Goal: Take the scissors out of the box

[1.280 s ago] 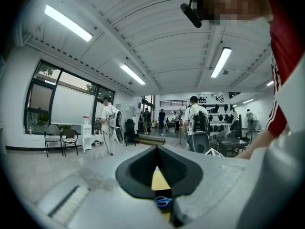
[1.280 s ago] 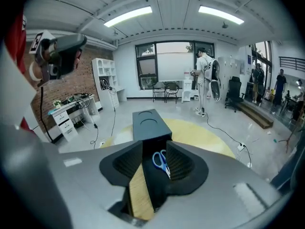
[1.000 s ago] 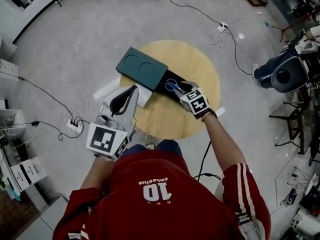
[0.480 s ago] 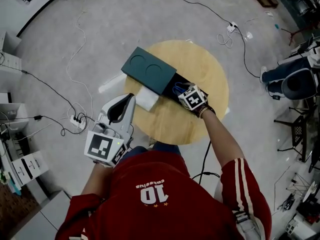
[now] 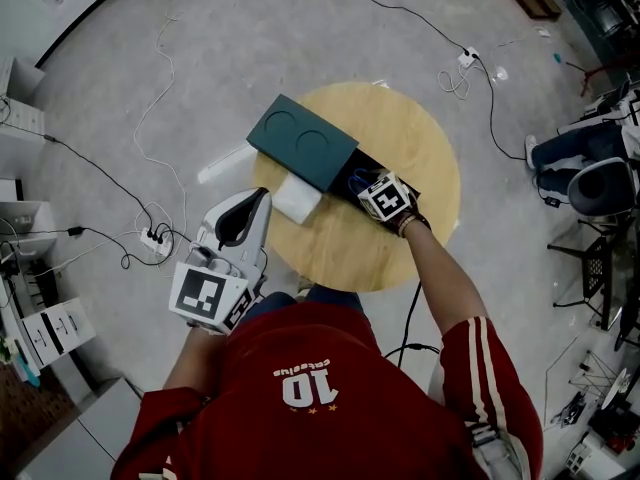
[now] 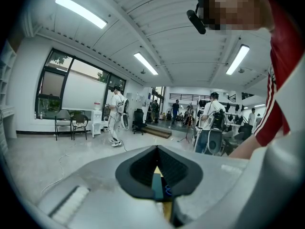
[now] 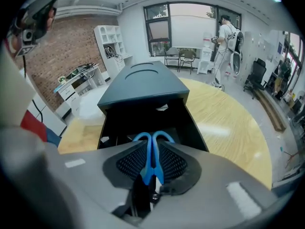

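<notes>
Your right gripper [image 7: 153,144], jaws just closing, clamps the blue scissors [image 7: 148,158] inside the open dark-green box [image 7: 143,87]. Your left gripper [image 6: 157,149] hangs closed and empty near the round wooden table [image 5: 400,128].

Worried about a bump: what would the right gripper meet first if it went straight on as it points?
The right gripper, whose jaws have just been closing on the scissors, would likely meet the dark floor of the box first; depth is unclear.

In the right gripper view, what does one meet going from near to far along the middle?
blue scissors → black inner tray of the box → dark green sleeve of the box → chairs by the window
</notes>
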`<state>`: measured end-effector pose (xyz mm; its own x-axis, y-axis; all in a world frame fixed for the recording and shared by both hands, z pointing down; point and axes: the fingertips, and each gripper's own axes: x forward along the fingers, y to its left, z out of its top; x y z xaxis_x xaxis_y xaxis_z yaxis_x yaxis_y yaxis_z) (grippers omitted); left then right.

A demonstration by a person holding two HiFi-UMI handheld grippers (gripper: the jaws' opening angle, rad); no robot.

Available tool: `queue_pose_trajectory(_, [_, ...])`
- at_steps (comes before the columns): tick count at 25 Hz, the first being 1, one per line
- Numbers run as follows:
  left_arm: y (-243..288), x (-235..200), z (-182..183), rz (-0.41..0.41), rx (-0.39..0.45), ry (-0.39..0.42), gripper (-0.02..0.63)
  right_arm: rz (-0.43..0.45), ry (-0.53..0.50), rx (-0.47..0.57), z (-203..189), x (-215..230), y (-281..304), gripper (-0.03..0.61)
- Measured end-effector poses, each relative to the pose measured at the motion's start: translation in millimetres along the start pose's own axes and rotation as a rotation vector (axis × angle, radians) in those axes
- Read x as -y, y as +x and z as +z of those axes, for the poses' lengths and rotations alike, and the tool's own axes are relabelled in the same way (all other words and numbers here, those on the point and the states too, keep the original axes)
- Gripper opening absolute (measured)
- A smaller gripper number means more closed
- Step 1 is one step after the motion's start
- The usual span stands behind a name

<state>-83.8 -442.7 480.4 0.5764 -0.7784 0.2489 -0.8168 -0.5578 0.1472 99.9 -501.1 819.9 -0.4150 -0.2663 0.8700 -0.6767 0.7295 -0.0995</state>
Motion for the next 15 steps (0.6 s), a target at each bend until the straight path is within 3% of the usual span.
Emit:
queue_pose_trajectory(8, [-5,-1,0,0.009,0.004,0.0,0.003,-0.018,-0.019,0.019,2,-2,-5,0.08])
queue_pose_trajectory(15, [-11,6,5,-0.005,0.021,0.008,0.003,-0.051,-0.005,0.123,15,-5,-28,0.078])
